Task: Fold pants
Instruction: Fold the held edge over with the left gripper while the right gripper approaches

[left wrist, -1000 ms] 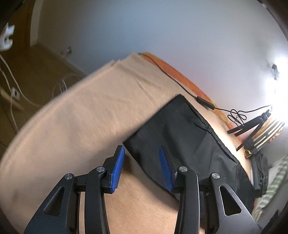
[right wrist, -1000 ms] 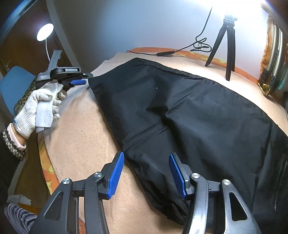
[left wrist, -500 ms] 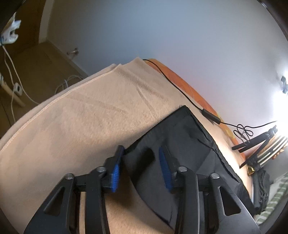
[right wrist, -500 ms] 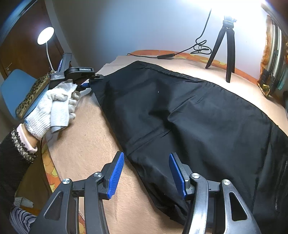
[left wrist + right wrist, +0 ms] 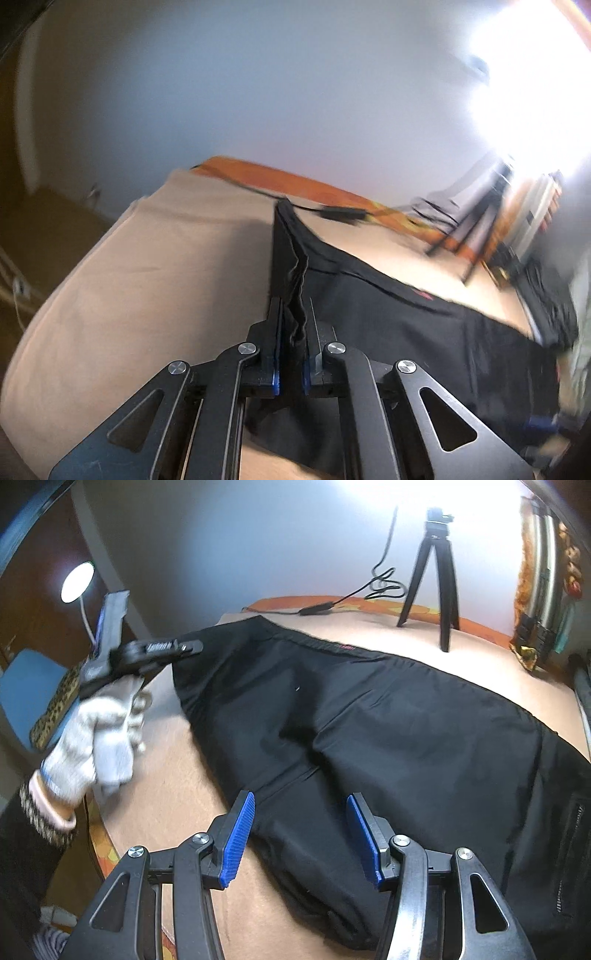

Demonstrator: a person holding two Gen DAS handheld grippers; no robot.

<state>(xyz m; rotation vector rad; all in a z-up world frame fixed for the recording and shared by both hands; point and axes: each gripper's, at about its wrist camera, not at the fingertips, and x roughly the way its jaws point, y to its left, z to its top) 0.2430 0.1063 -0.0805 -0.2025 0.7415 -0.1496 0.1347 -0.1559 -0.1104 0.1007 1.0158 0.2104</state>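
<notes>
A single pair of black pants [image 5: 369,720] lies spread across a tan blanket [image 5: 155,266], its hem corner pinched between the closed fingers of the left gripper [image 5: 291,332], a gather of dark cloth bunching up out of the jaws. The clamp on that corner, raised off the blanket, looks meant to carry the leg end over toward the waist for a first fold. The right gripper [image 5: 301,834] hovers above the near edge of the garment with its two blue pads [image 5: 238,838] parted and nothing pressed between them; the cloth passes just beyond and below its fingertips, apparently awaiting a matching grasp. In the right wrist view a gloved hand [image 5: 99,738] bears the left tool well off to the left of those open fingers. Beyond the fingers stand one black tripod [image 5: 432,579], one cable [image 5: 354,598] and one round lamp [image 5: 77,581]. Two grippers, one garment.
</notes>
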